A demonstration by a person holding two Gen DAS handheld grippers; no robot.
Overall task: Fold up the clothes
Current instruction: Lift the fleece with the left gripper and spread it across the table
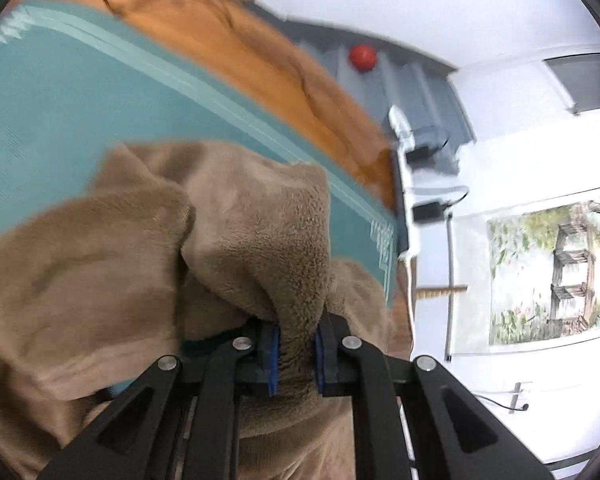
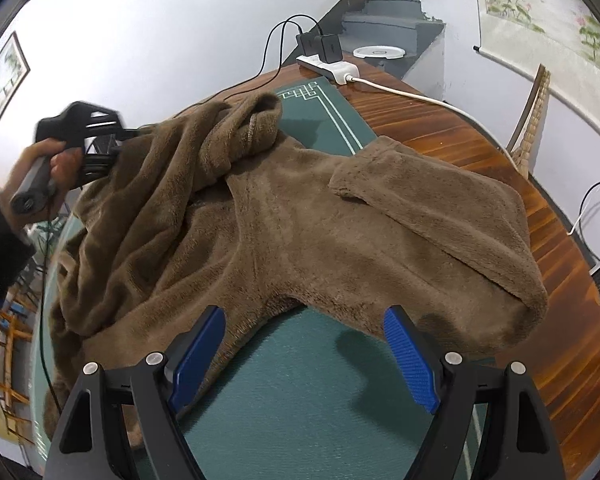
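A brown fleece garment (image 2: 300,232) lies spread over a green mat (image 2: 308,392) on a wooden table (image 2: 460,136). One sleeve (image 2: 440,216) stretches out flat to the right. My left gripper (image 1: 296,350) is shut on a bunched fold of the fleece (image 1: 260,220), lifted off the mat. In the right wrist view the left gripper (image 2: 118,146) is at the garment's upper left, held by a person's hand (image 2: 48,168). My right gripper (image 2: 306,354) stands open above the mat at the garment's near edge, nothing between its blue pads.
A white power strip (image 2: 332,68) with black adapters and cables sits at the table's far end. A white cord (image 2: 420,98) runs along the right side. Grey stairs (image 2: 380,20) rise behind, with a red ball (image 1: 363,57) on one step. A scroll painting (image 1: 552,268) hangs on the wall.
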